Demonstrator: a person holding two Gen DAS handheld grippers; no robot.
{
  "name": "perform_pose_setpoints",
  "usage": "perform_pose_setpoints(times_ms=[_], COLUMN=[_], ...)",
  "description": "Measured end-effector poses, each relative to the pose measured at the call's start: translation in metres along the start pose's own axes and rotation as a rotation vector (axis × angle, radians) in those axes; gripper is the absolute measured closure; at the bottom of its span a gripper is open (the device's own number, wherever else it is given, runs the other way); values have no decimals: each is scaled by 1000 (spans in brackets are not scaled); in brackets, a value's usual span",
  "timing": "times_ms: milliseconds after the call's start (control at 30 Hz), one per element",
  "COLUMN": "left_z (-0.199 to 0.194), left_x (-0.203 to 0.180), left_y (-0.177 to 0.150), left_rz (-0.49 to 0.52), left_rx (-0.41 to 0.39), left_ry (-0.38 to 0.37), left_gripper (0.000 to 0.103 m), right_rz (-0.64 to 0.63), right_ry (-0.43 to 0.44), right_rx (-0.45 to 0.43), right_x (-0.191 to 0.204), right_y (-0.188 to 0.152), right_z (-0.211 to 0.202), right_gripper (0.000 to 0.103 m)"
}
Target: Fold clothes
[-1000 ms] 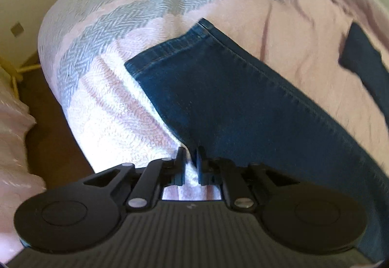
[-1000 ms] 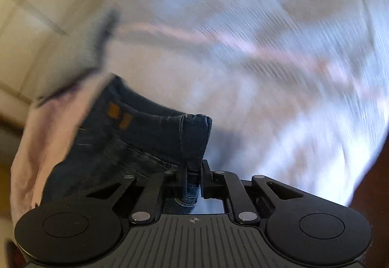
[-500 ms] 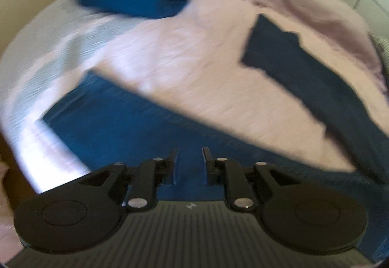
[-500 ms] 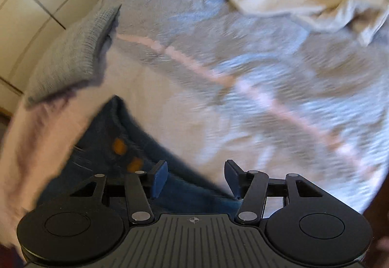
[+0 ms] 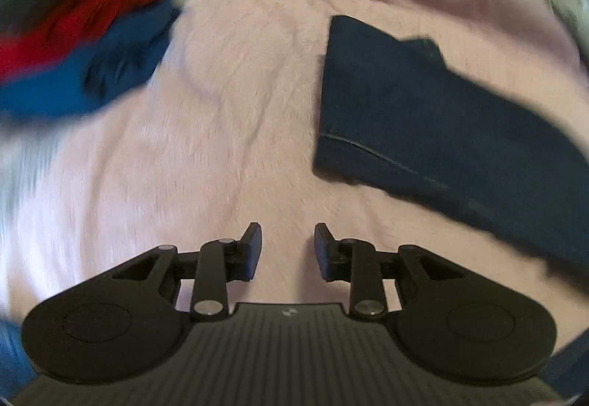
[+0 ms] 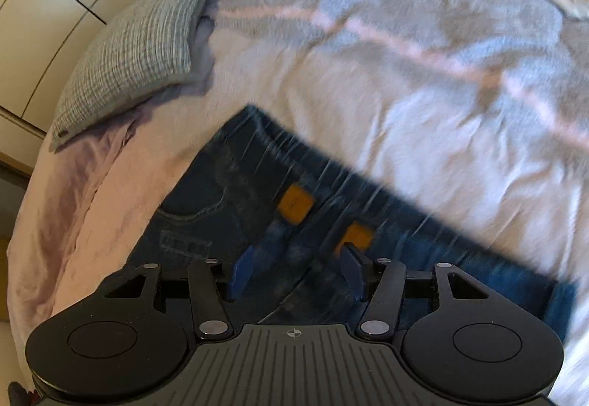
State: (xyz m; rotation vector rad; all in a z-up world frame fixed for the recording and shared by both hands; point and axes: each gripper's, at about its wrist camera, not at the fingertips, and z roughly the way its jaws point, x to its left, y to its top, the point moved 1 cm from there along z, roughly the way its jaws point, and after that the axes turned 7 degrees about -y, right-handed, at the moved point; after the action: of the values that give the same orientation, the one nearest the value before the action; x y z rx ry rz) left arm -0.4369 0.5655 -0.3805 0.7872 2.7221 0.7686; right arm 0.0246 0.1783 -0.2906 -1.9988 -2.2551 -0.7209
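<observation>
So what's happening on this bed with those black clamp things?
A person is folding clothes with a handheld gripper in each hand. A pair of jeans lies on the bedspread. Neither gripper holds anything: the right gripper hangs over the waistband with its jaws apart, and the left gripper is over bare bedspread, jaws opening, the jeans off to its right. A stack of folded clothes sits further up the bed.

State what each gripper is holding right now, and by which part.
Nothing. The left gripper is opening over bare bedspread; the right gripper is open above the jeans.
</observation>
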Motion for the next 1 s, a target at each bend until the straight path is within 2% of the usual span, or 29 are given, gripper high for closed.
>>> perform_pose_setpoints(times_ms=[67, 133, 233, 300, 333, 367, 400, 433, 567, 600, 667, 733, 800, 833, 900, 1000], left_z=[12, 22, 41, 47, 49, 49, 38, 26, -23, -46, -93, -122, -123, -110, -70, -44], left_x=[-5, -11, -11, -8, -6, -5, -7, -9, -18, -22, -32, -44, -54, -54, -47, -11], left_y=[7, 12, 19, 23, 26, 29, 35, 41, 65, 75, 93, 96, 89, 82, 64, 35], left_rz=[82, 120, 149, 110, 86, 68, 63, 59, 43, 50, 93, 161, 253, 285, 284, 5], left_rx=[-4, -6, -37, -86, -108, -130, -180, -231, -435, -512, -651, -731, -684, -594, -335, -148], left_ry=[-15, -50, -71, -118, -148, -175, -188, -201, -251, -257, -293, -303, -251, -203, -98, -146], left_gripper=[77, 76, 76, 76, 78, 90, 98, 99, 101, 101, 100, 100, 95, 95, 95, 92], right_rz=[10, 12, -10, -14, -17, -23, -28, -28, -27, -30, -34, -38, -30, -24, -22, -40], right_ry=[-6, -15, -41, -52, -62, -73, -83, -88, -81, -81, -78, -73, -67, -64, -52, -42], right_rx=[15, 23, 17, 27, 26, 23, 20, 20, 41, 47, 57, 68, 84, 94, 107, 112], right_x=[10, 20, 35, 42, 45, 48, 50, 53, 61, 64, 69, 73, 76, 77, 79, 80], right_y=[-10, -20, -31, -36, -37, -38, -39, -40, -42, -43, -43, -44, -45, -46, -48, -49], right_z=[5, 10, 14, 18, 19, 20, 20, 21, 22, 23, 25, 27, 31, 33, 36, 36], right_gripper=[47, 47, 47, 47, 47, 47, 47, 47, 47, 47, 47, 47, 47, 47, 47, 47])
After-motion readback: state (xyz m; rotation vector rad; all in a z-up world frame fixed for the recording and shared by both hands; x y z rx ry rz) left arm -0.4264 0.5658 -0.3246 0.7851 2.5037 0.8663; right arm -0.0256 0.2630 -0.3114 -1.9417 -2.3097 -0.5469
